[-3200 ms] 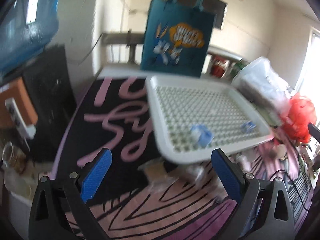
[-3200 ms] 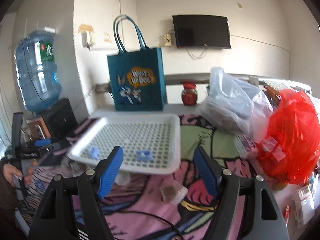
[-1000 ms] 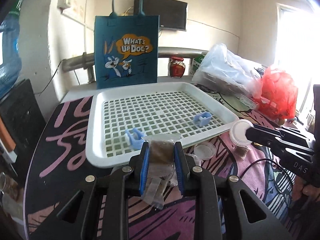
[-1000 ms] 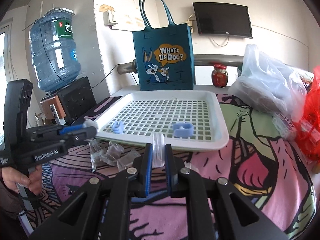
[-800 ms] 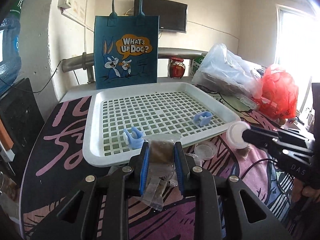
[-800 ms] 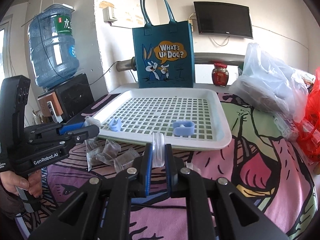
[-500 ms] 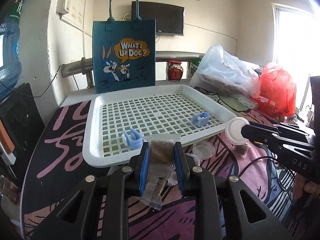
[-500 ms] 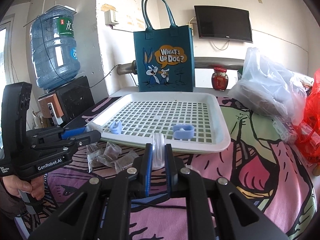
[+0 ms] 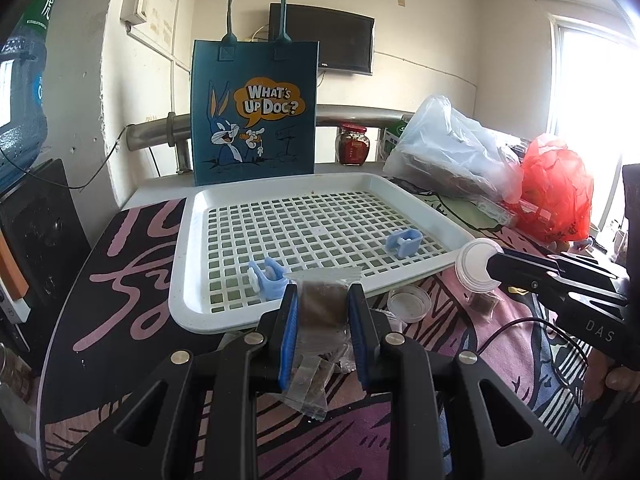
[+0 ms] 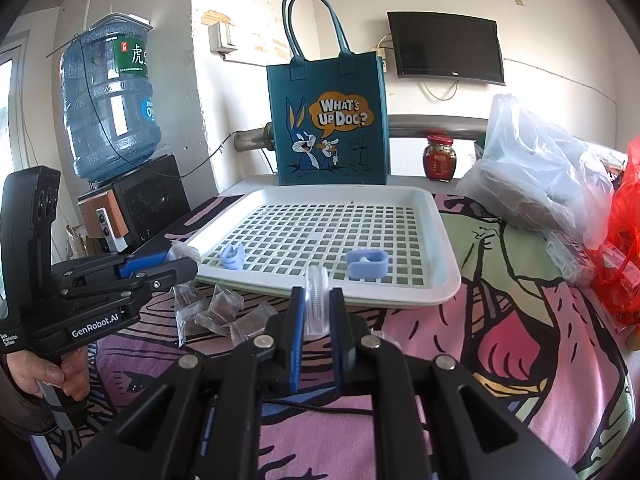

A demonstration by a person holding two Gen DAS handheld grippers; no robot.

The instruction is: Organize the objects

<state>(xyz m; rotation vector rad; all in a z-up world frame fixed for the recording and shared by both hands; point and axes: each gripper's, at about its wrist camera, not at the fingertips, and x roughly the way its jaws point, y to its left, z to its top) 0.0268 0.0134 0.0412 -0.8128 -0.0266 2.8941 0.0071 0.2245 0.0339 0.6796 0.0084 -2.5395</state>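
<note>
My left gripper [image 9: 322, 300] is shut on a clear sachet of brown stuff [image 9: 322, 308], held just short of the near rim of the white grid tray [image 9: 188, 240]. My right gripper [image 10: 316, 300] is shut on a clear plastic lid [image 10: 316, 300], held on edge before the tray's [image 10: 448, 248] near rim. In the left wrist view that lid [image 9: 476, 266] shows as a white disc at the right gripper's tip. Two blue clips [image 9: 270, 280] [image 9: 404, 240] lie in the tray. Several more sachets [image 10: 216, 312] lie on the cloth below the left gripper [image 10: 176, 264].
A teal cartoon tote bag [image 9: 254, 112] stands behind the tray. A small clear cup [image 9: 408, 304] sits on the cloth by the tray's near corner. Clear [image 10: 536, 180] and red [image 9: 556, 188] plastic bags crowd the right side; a red jar [image 10: 440, 158] stands behind. A water bottle [image 10: 108, 100] is at left.
Since three seconds ago both grippers closed, the left on a sachet and the right on a lid. Over the last second nothing has visibly moved.
</note>
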